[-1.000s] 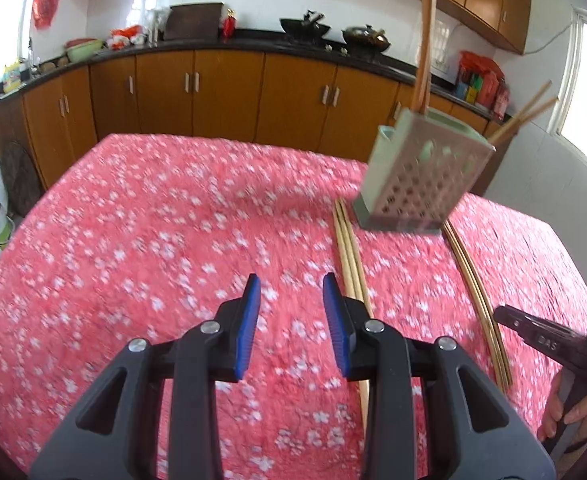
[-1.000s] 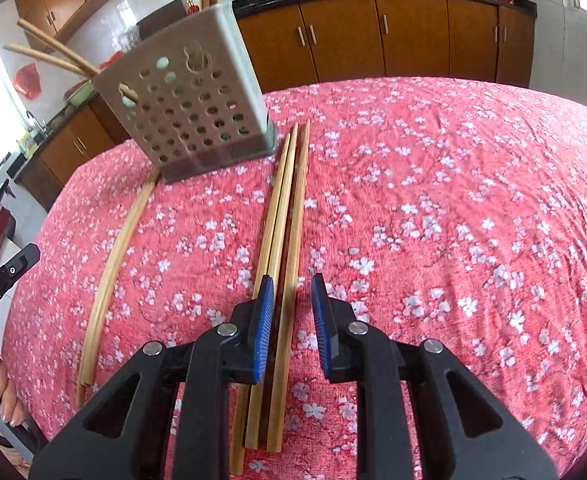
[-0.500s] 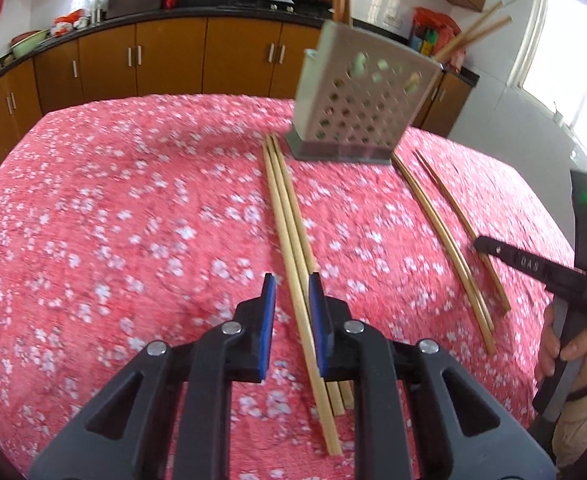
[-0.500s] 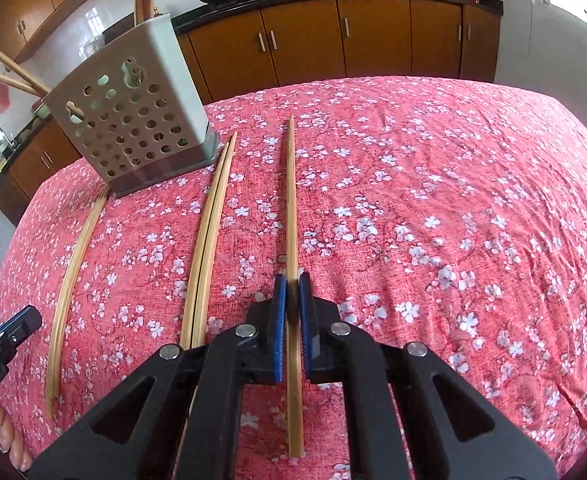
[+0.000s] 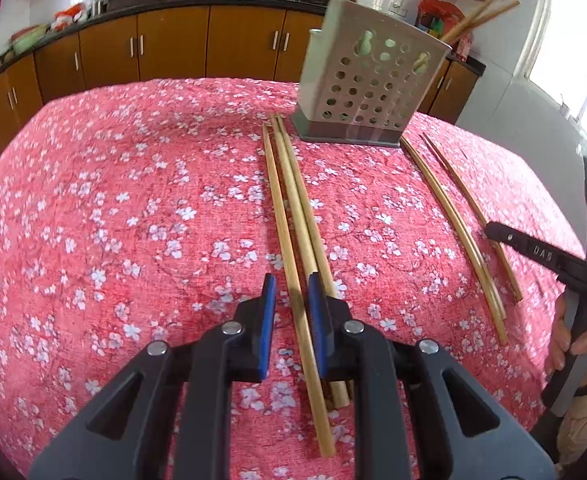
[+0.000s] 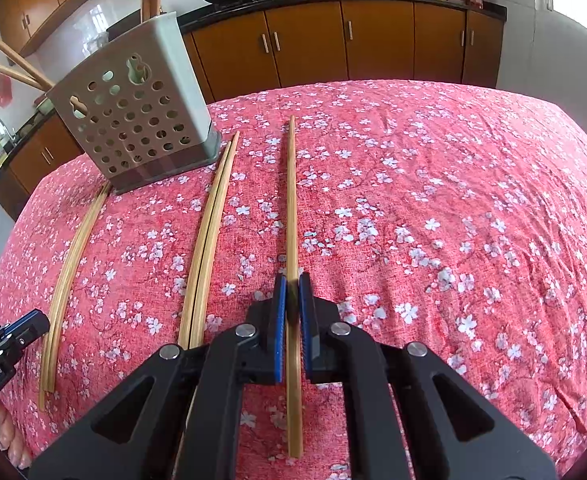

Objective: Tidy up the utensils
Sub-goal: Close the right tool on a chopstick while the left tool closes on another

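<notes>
Holding my right gripper (image 6: 292,312) low over the red floral tablecloth (image 6: 433,208), I have its blue pads pinched on a single chopstick (image 6: 292,200) pointing away. My left gripper (image 5: 292,312) hovers, jaws parted, straddling another chopstick (image 5: 281,216) lying before the perforated utensil holder (image 5: 369,92).

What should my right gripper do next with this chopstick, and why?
Probably lift it straight up a little. The right gripper is shut on the single chopstick, which looks to lie flat along the tablecloth. Raising it first should free it to swing toward the perforated holder, standing far left in the right wrist view with chopsticks already inside.
</notes>
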